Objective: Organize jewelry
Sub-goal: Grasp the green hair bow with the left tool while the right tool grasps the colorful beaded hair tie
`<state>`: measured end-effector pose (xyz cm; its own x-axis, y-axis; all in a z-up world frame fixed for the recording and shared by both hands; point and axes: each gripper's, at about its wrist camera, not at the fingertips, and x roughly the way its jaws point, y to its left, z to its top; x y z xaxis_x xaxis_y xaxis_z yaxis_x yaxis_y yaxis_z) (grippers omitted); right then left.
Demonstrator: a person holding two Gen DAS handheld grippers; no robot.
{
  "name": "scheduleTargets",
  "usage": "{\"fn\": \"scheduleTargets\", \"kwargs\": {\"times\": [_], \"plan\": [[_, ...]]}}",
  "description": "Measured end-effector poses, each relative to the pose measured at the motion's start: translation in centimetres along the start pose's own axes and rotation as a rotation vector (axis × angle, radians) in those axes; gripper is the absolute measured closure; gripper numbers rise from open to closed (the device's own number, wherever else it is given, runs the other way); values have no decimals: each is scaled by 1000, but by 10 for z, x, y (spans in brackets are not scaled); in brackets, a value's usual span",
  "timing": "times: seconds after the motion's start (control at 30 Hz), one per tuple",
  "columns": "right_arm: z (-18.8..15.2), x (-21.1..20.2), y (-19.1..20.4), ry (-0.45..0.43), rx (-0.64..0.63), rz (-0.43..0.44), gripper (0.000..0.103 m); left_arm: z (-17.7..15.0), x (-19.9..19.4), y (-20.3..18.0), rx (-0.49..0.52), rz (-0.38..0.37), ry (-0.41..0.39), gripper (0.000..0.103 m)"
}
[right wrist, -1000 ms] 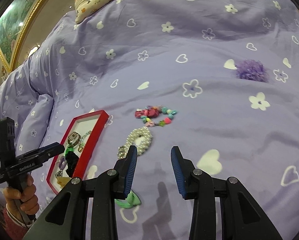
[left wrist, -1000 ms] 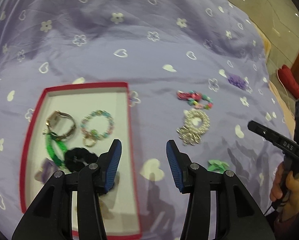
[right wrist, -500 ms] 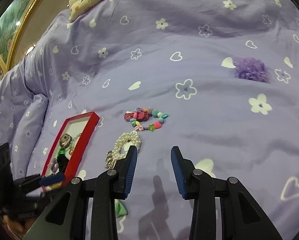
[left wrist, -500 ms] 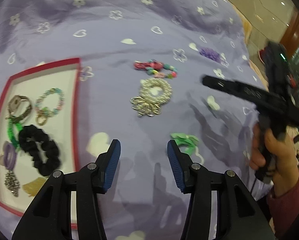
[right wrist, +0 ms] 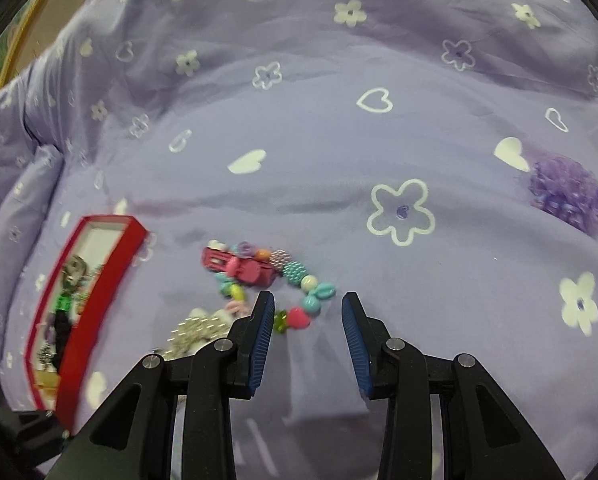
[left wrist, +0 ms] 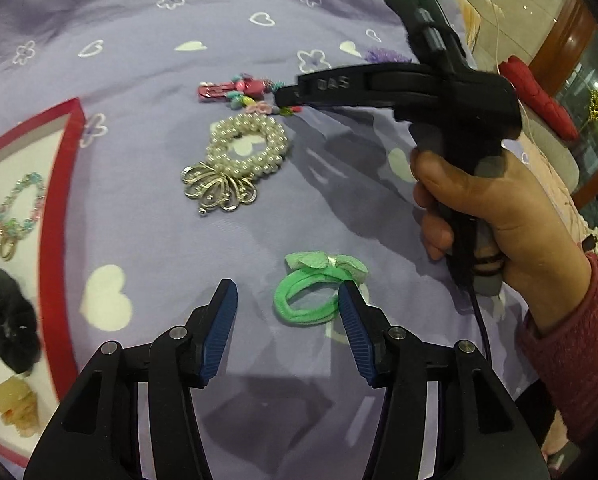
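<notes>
Jewelry nearest us: a green hair tie (left wrist: 319, 294) with a bow lies on the purple bedspread (left wrist: 159, 240), partly between the spread fingers of our left gripper (left wrist: 287, 309) and close against the right-hand pad.
Left gripper: we hold it released, jaws wide apart, grasping nothing.
Red tray (left wrist: 61, 216): it sits to our left on the bedspread and holds a black scrunchie (left wrist: 7, 316), a pastel bead bracelet (left wrist: 21, 210) and other small pieces.
Pearl bracelet (left wrist: 245, 152): it lies farther out, apart from the tray, with a silver looped charm at its near end.
Right gripper (right wrist: 308, 312): we hold it released too, jaws apart and empty, tips over the near edge of the colourful bead bracelet (right wrist: 299, 286).
Right hand (left wrist: 495, 208): in the left wrist view it grips the black handle of that tool above the bedspread.
Pink hair clip (right wrist: 239, 266): it rests against the bead bracelet, just beyond the pearls.
Purple pom-pom (right wrist: 567, 194): it lies farthest, well apart to the right.
</notes>
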<state>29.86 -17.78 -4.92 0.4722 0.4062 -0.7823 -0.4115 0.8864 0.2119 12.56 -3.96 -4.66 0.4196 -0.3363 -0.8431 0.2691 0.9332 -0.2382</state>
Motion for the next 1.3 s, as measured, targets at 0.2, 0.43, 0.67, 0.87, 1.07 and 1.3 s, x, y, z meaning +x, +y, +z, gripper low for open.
{"fn": "scheduleTargets", "kwargs": {"times": [0.2,0.43,0.67,0.87,1.07,1.3], "plan": [[-6,-10,-2,-18,17,2,95,-2,6,-10,27,-22,-3,96],[-27,-55,1,-64,46,82,95,-6,-13,-3,-24,-44,-56,98],[-57,-102,-2,-101,109,154,95,-13,-45,18,-84,-37,-120,98],[-71,-125,7,-116,117,187,95,-16,-67,31,-124,-24,-166,98],[-73,-136,33,-131,96,240,95,-22,-83,52,-179,9,-201,98],[-69,-134,65,-127,73,303,95,-39,-106,86,-251,56,-233,98]]}}
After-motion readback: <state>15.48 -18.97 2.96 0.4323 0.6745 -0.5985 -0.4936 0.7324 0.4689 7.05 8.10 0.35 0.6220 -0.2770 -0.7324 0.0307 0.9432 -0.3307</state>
